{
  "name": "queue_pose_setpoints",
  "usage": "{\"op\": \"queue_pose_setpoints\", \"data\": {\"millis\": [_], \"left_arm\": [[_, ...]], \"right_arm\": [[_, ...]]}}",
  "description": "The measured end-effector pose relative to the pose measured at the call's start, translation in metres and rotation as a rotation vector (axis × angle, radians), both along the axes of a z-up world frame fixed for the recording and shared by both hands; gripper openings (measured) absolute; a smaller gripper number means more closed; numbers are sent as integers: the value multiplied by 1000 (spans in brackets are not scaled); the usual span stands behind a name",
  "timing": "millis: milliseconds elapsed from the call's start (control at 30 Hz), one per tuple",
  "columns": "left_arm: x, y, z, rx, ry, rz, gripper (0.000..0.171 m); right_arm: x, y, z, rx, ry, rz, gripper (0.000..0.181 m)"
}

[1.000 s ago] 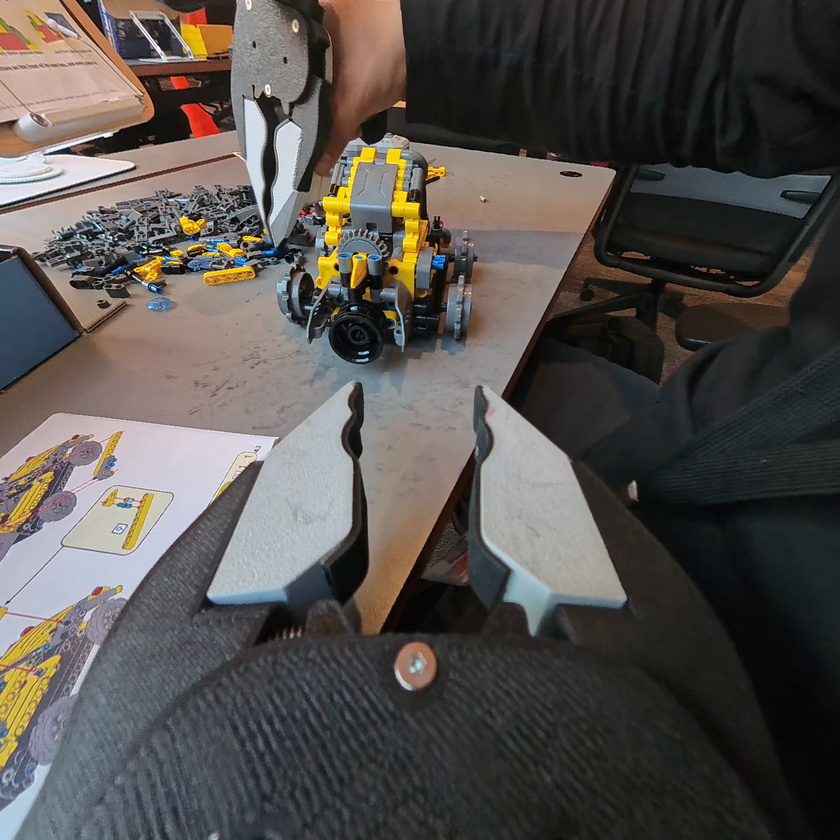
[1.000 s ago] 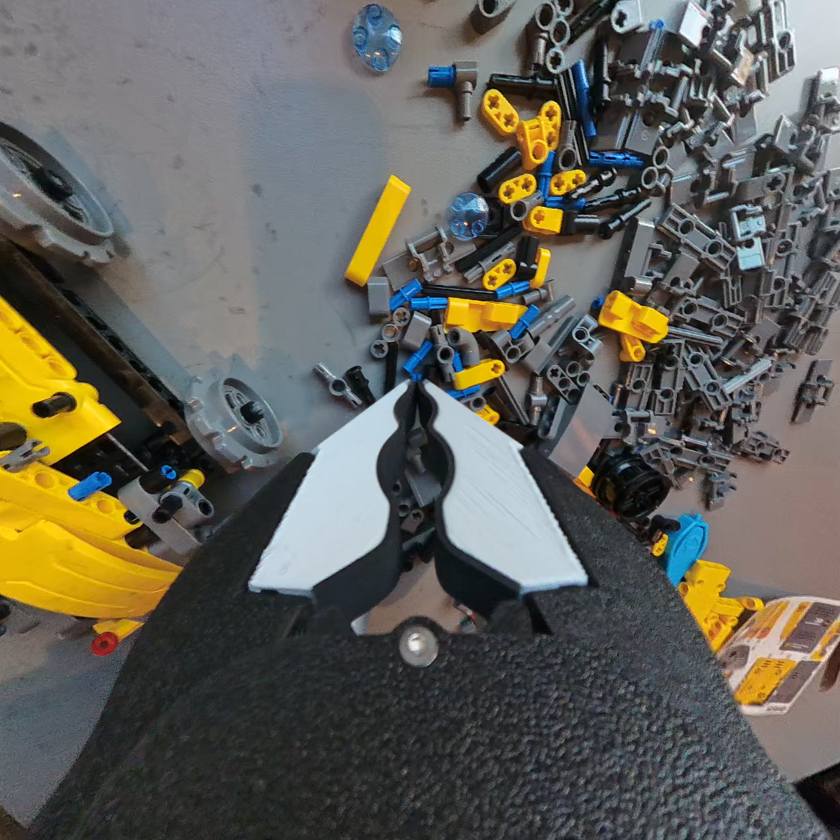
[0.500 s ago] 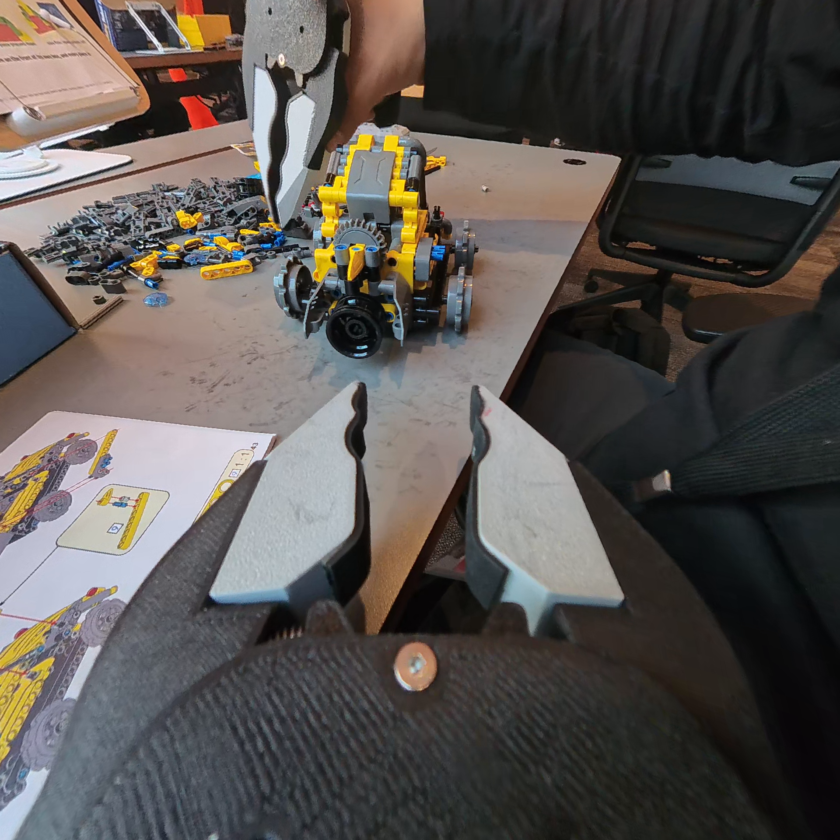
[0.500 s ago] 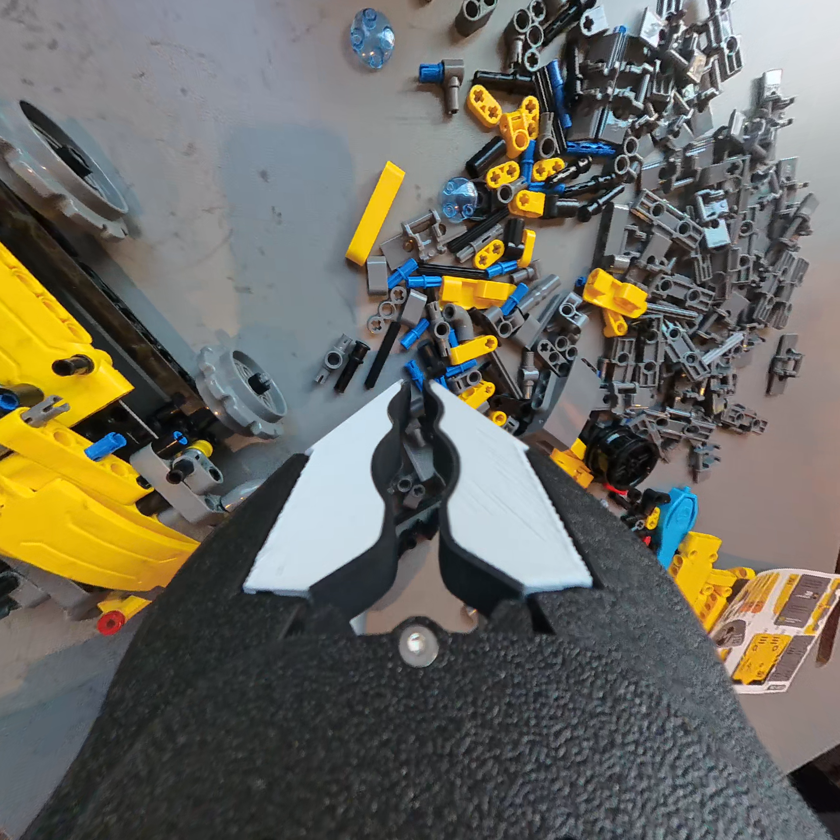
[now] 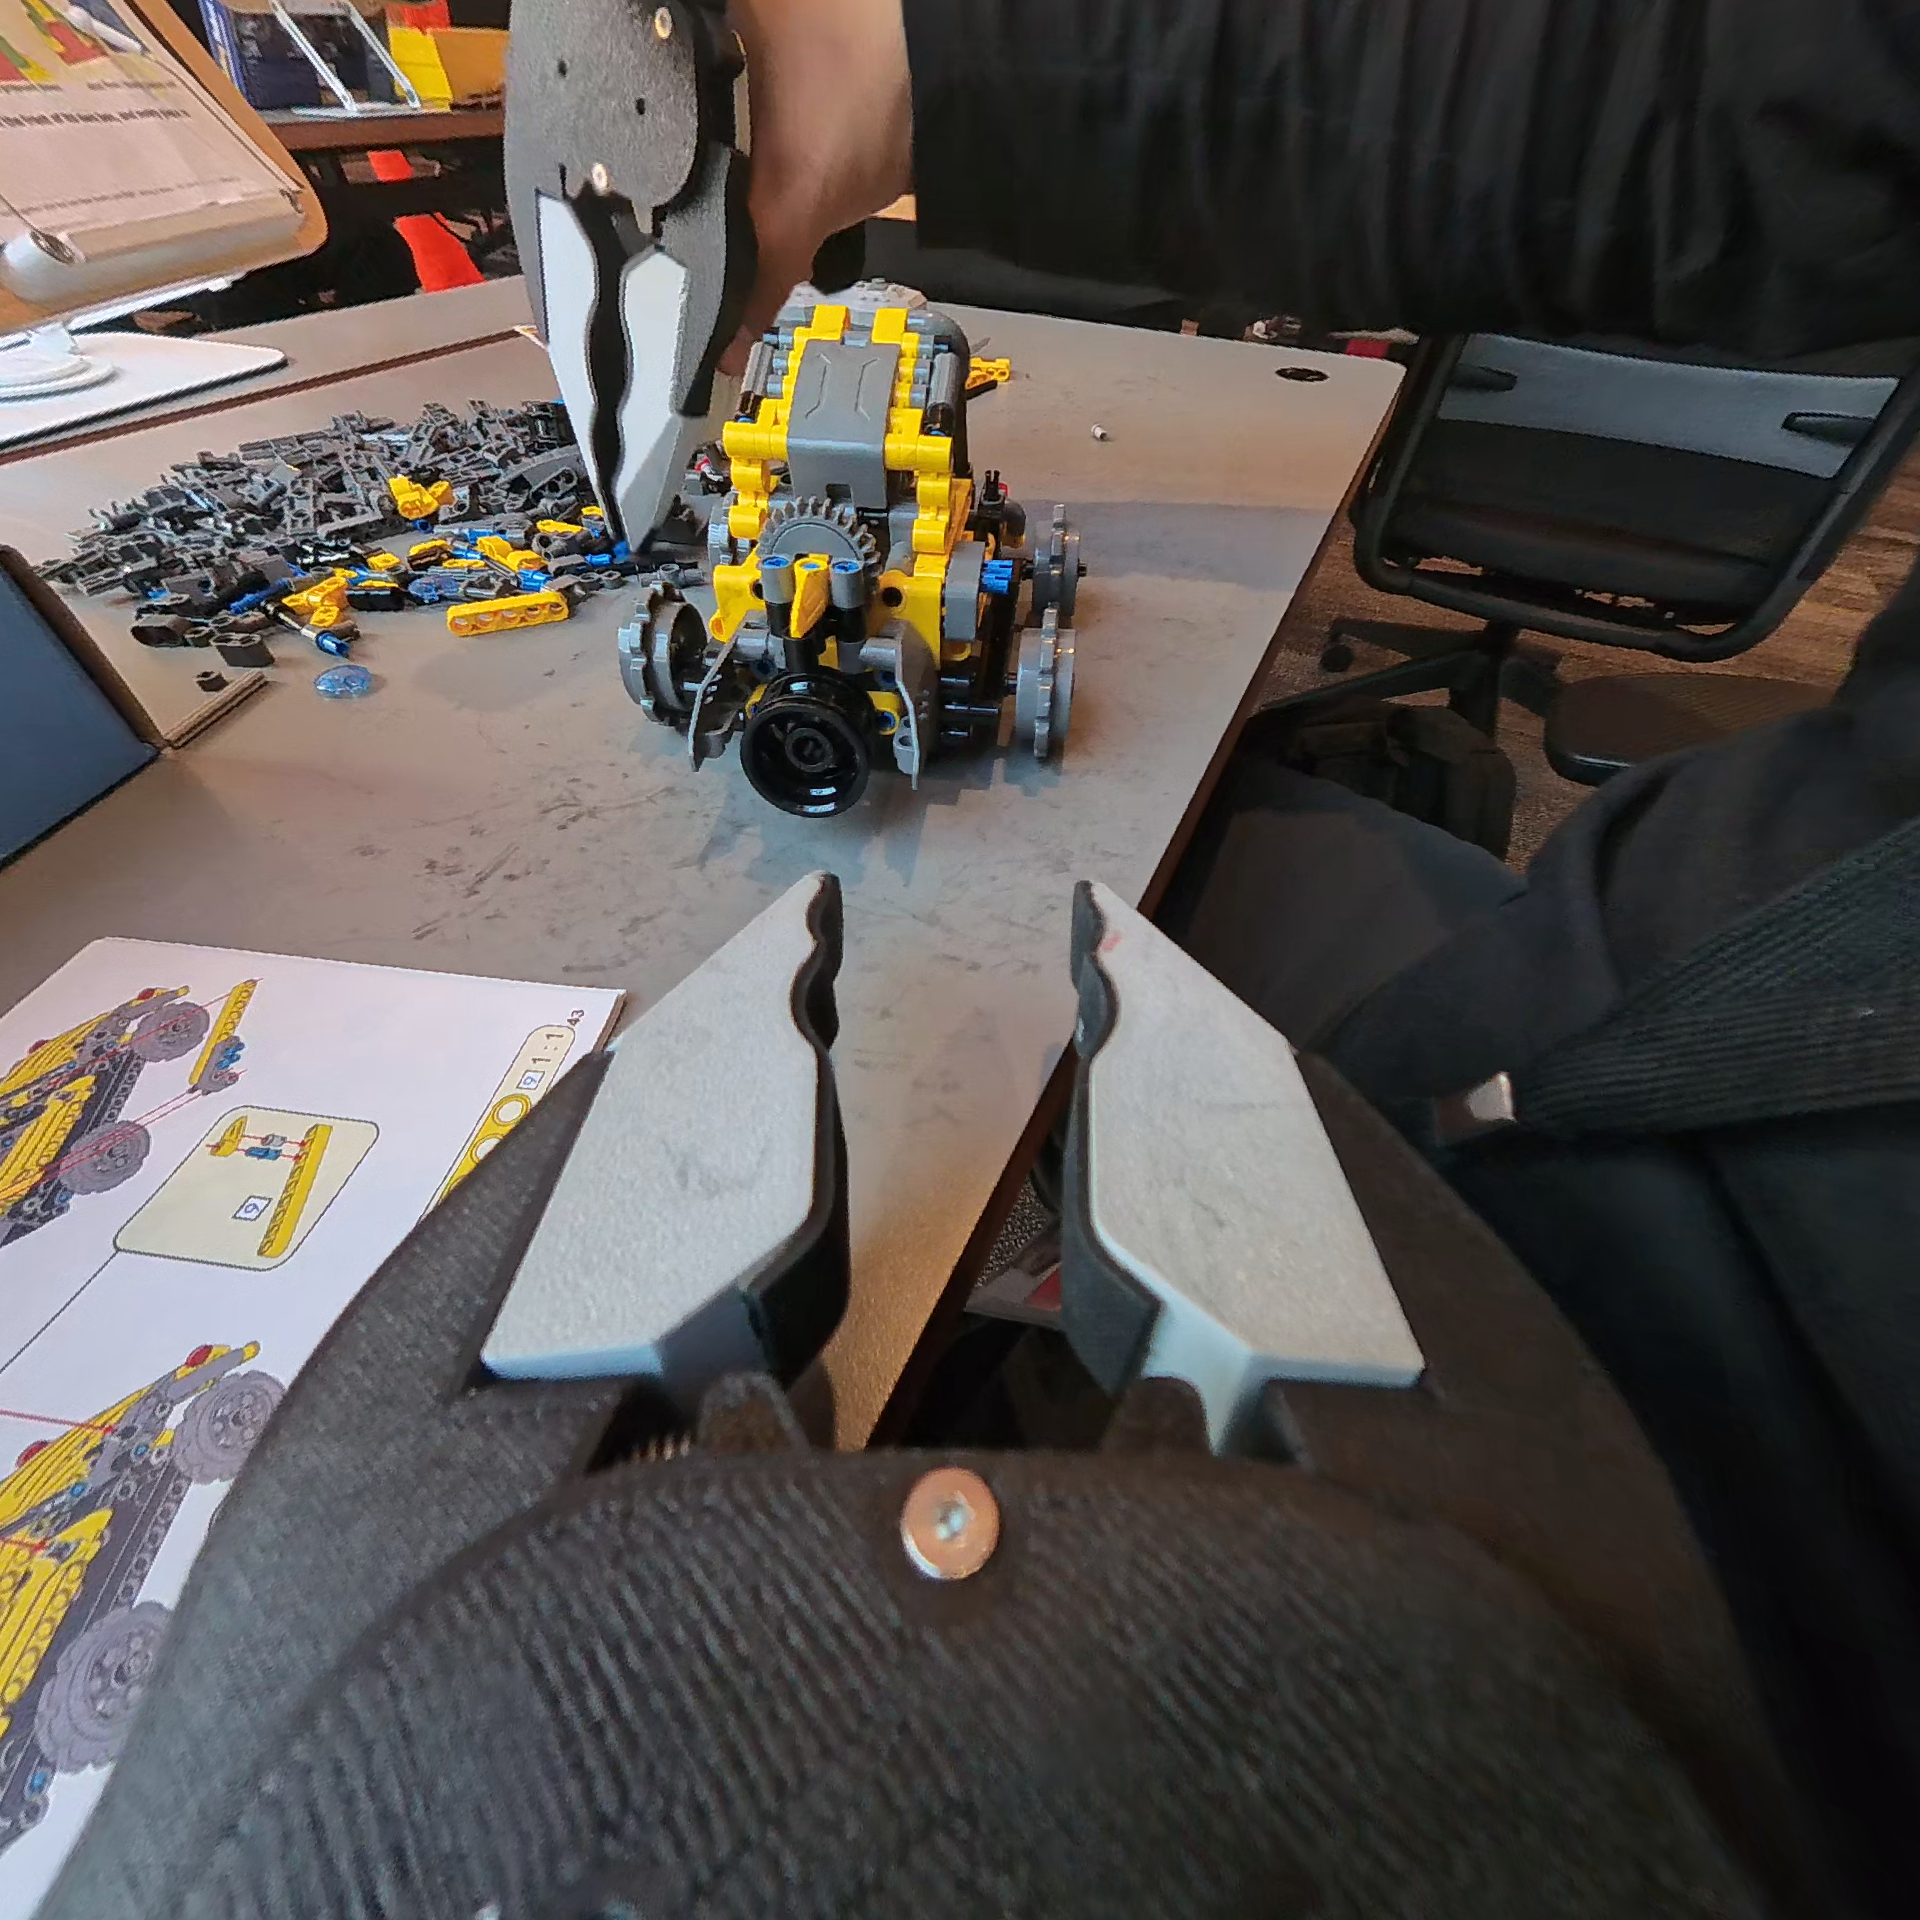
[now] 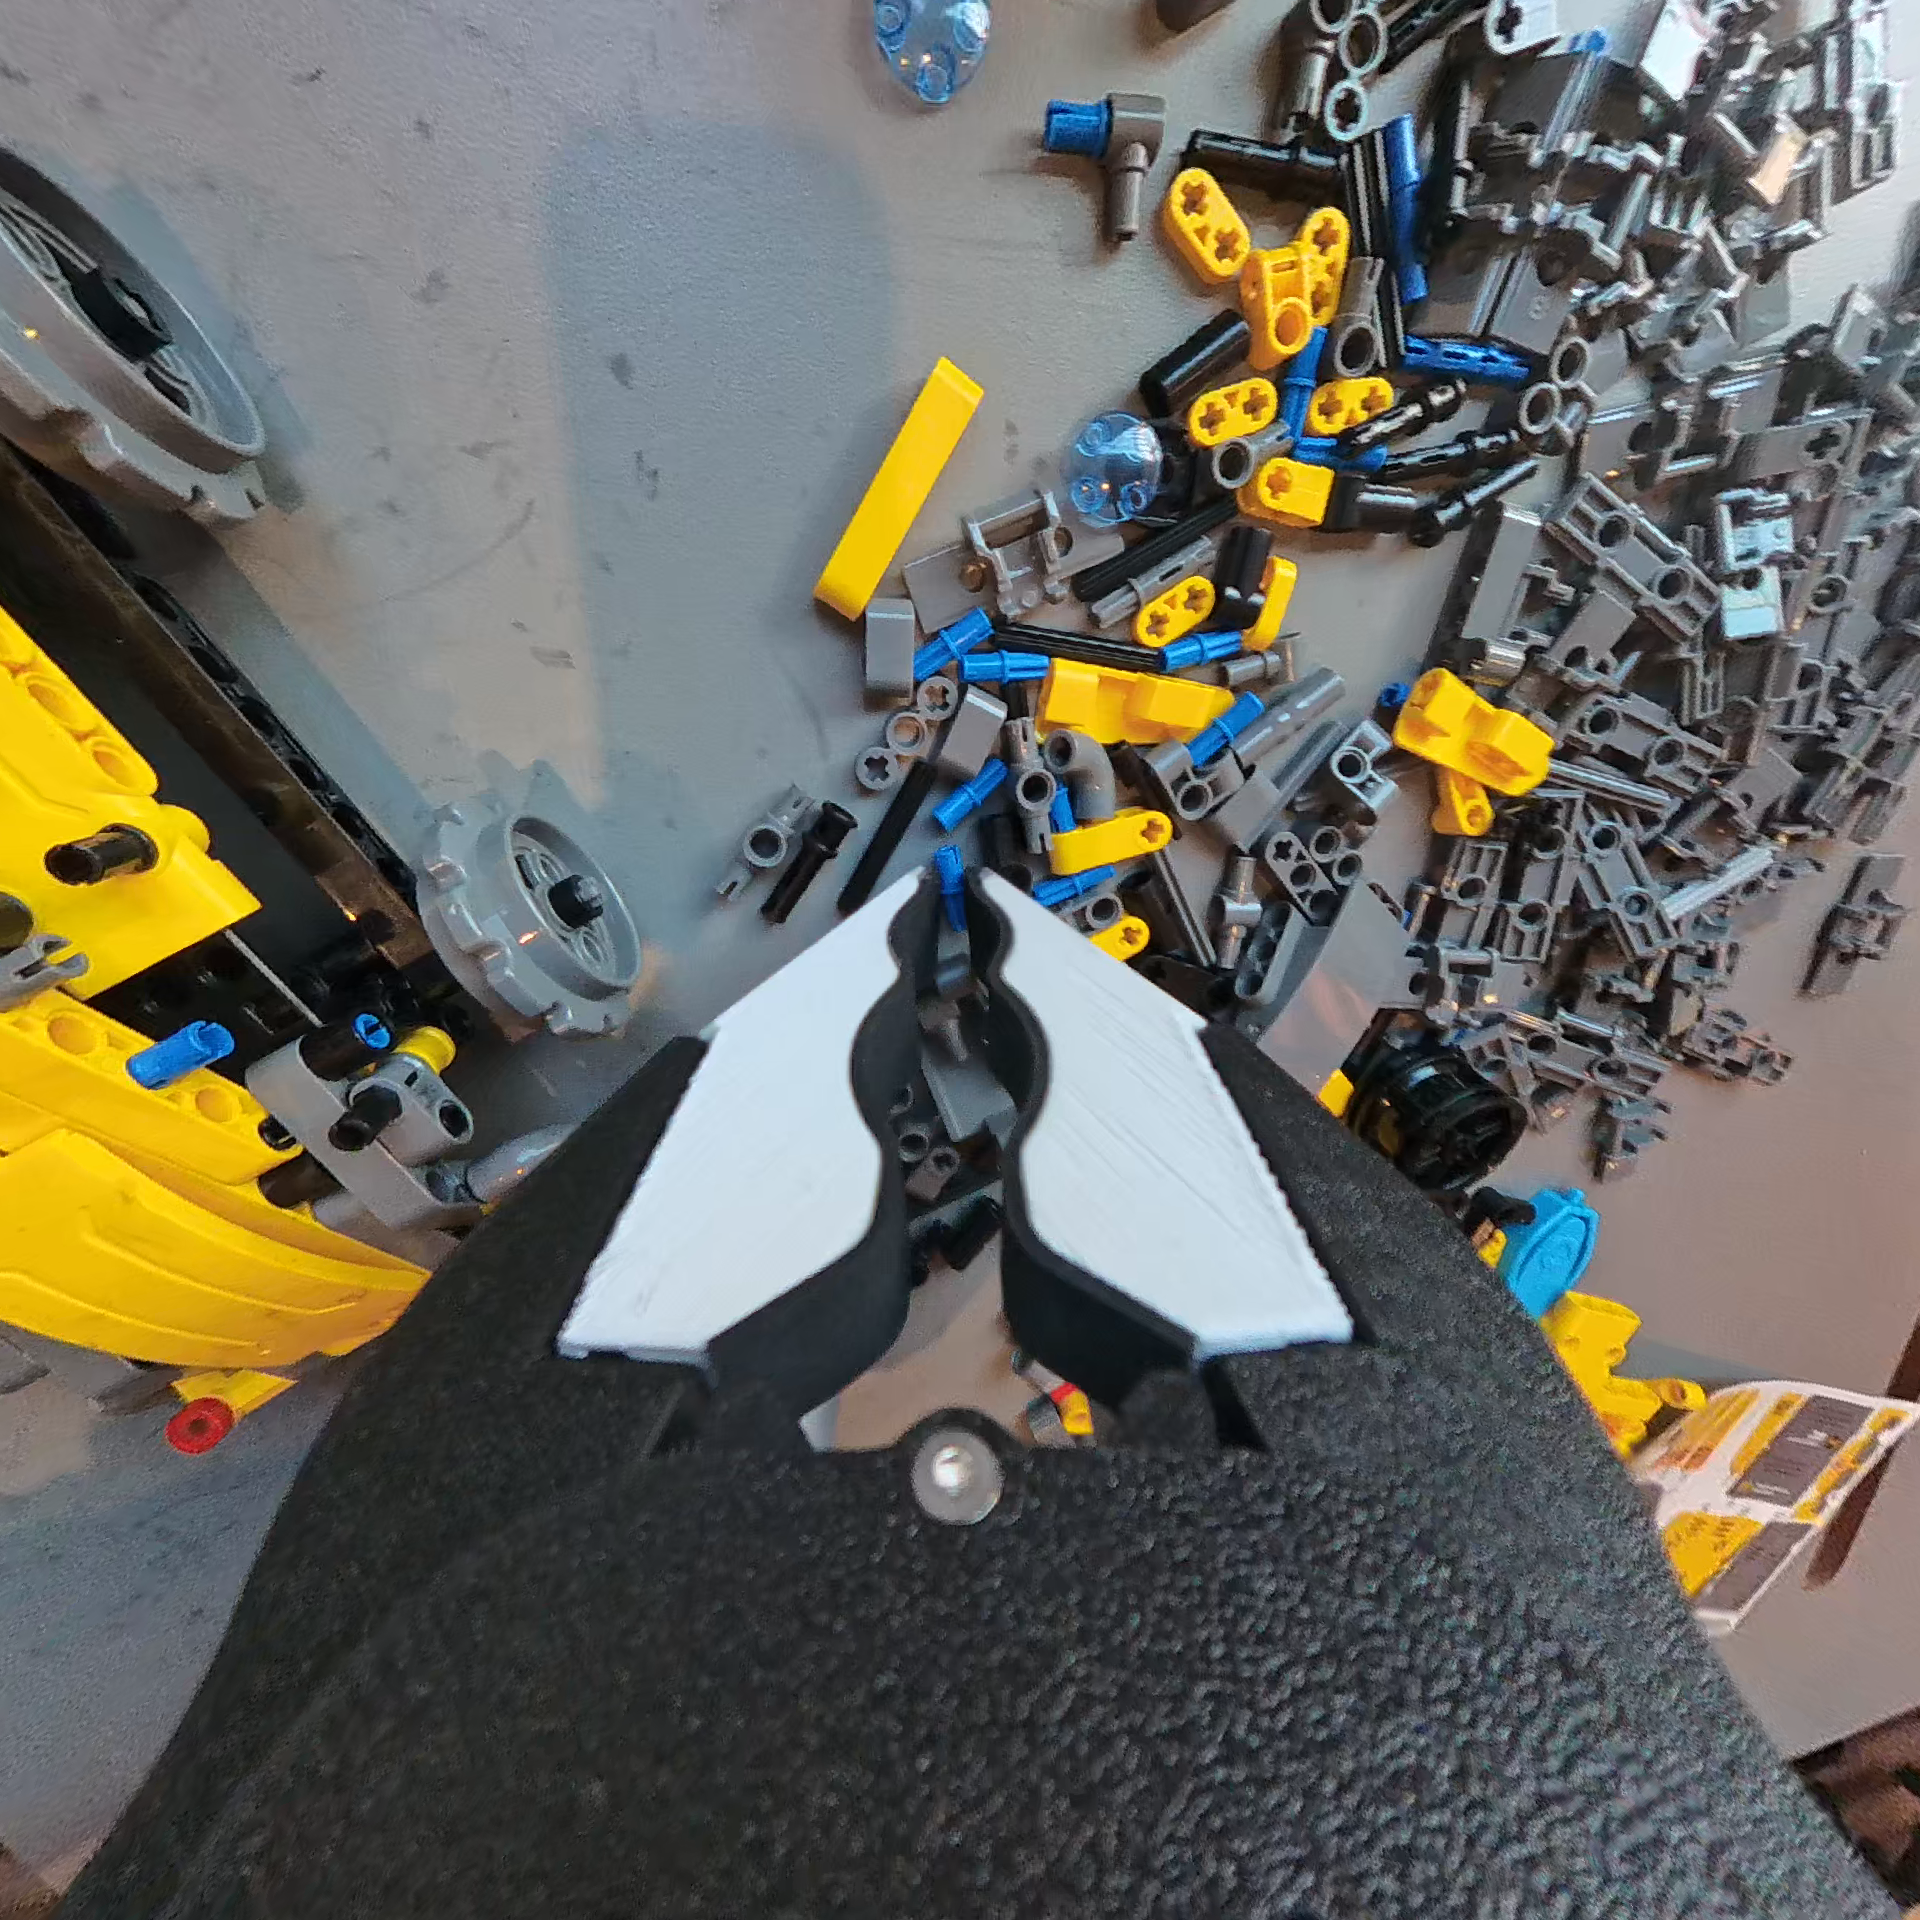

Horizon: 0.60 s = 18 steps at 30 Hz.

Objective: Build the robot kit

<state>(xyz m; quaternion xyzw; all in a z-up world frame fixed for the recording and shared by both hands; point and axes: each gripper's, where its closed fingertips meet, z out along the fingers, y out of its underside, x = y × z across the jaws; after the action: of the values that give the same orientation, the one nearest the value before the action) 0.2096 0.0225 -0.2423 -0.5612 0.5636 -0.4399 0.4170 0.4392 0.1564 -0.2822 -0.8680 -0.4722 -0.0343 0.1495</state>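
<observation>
Only our right wrist view shows the right gripper [image 6: 951, 883] nearly closed, pinching a small blue plastic pin [image 6: 949, 883]; our left gripper [image 5: 951, 904] gapes empty above the scuffed grey table [image 5: 520, 821].

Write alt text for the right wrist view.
The right gripper points down at a pile of loose building pieces on a grey table, its jaws nearly closed around a blue pin. A yellow building-brick vehicle sits at left.

Your left gripper [image 5: 948, 902] sits low and near level, pointing forward, its two grey fingers [image 5: 686, 1132] spread wide apart with nothing between them; your right gripper [image 6: 951, 883] points steeply downward, held by your bare hand [image 5: 821, 156], sleeve dark; its white fingers [image 6: 790, 1122] are nearly together, tips almost meeting.
</observation>
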Motion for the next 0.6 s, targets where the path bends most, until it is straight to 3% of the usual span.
{"op": "queue_pose_setpoints", "data": {"millis": [67,167,333,433,600], "left_arm": [[0,0,0,1,1,0,42],[0,0,0,4,2,-1,42],[0,-1,0,0,-1,-3,41],[0,-1,1,-5,-3,-3,41],[1,-1,-1,-2,3,-1,39]], "right_arm": [[1,-2,10,23,8,-20,4],[6,-17,47,93,79,-78,4],[56,-75,94,156,204,-271,4],[101,-119,86,134,193,-407,4],[153,-185,36,-18,194,-606,4]]}}
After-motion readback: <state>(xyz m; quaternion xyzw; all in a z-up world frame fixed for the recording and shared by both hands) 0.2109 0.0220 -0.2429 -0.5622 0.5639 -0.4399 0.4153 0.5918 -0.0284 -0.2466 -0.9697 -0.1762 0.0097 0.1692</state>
